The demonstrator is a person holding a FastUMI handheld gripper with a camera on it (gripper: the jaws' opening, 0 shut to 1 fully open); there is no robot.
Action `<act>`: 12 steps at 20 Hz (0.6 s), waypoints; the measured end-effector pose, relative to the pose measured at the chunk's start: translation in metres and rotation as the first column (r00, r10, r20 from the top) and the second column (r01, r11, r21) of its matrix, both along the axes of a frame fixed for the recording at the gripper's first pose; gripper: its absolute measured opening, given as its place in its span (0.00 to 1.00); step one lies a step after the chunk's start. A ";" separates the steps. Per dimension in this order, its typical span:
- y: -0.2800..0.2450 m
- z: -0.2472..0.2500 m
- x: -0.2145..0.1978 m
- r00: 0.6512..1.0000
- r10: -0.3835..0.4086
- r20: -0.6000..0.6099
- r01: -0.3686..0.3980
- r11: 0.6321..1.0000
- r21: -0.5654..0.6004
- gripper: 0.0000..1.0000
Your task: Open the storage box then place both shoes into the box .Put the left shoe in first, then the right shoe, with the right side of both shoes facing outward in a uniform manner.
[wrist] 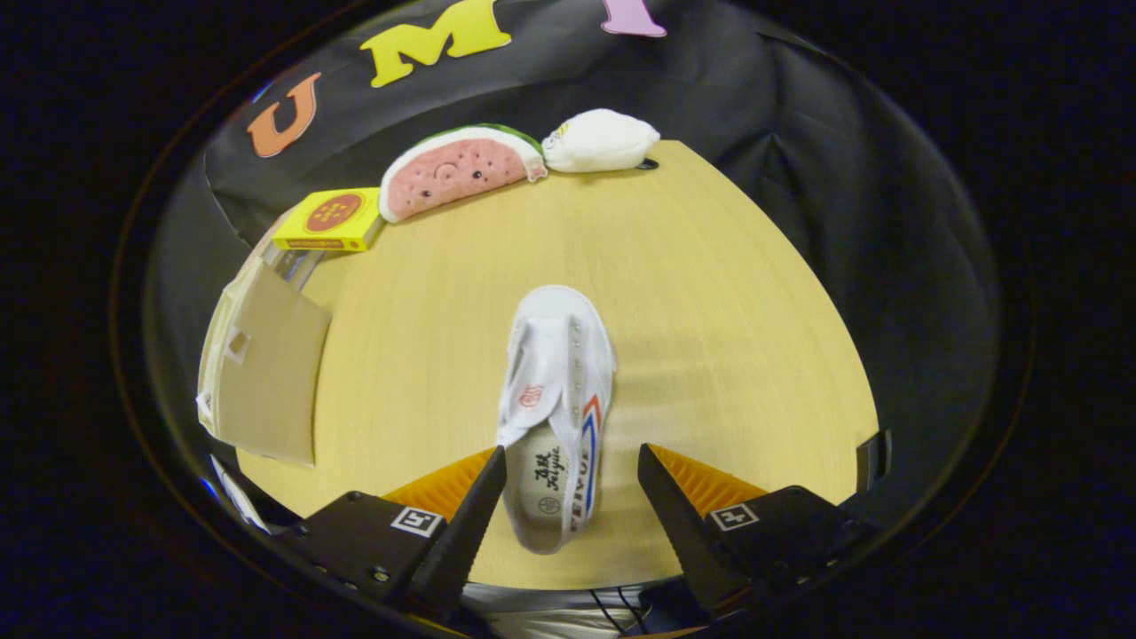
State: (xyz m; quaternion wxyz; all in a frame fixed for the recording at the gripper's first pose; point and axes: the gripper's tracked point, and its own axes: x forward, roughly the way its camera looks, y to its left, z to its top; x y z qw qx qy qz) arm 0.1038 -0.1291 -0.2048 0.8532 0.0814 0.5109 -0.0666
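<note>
Hovering over the worktop point(710, 293), tongs point(572, 470) spread wide, straddling the heel of the white shoe point(557, 399), toe pointing away. Storage box point(266, 373) sits well off to the left. Risk: pinching only the soft heel collar, so the shoe sags or twists out.

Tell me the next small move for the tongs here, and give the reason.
Probably ease down and close on the heel of the white shoe. The tongs stand open with the heel lying between the fingers, neither touching it yet. The storage box beside the shoe already has its flap open, so gripping a shoe looks like the next step. Which shoe this is I cannot tell.
</note>
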 end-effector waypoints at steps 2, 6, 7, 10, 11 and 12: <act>-0.010 -0.014 0.000 0.999 0.000 -0.043 0.000 1.000 -0.007 0.81; -0.006 -0.032 0.010 0.996 0.031 -0.081 -0.029 0.999 0.019 0.67; -0.004 -0.036 0.013 0.995 0.040 -0.087 -0.038 0.999 0.027 0.61; -0.002 -0.039 0.028 0.995 0.050 -0.082 -0.048 0.999 0.024 0.53; -0.002 -0.041 0.031 0.995 0.051 -0.083 -0.049 0.999 0.023 0.51; -0.002 -0.044 0.033 0.995 0.047 -0.088 -0.045 0.999 0.027 0.48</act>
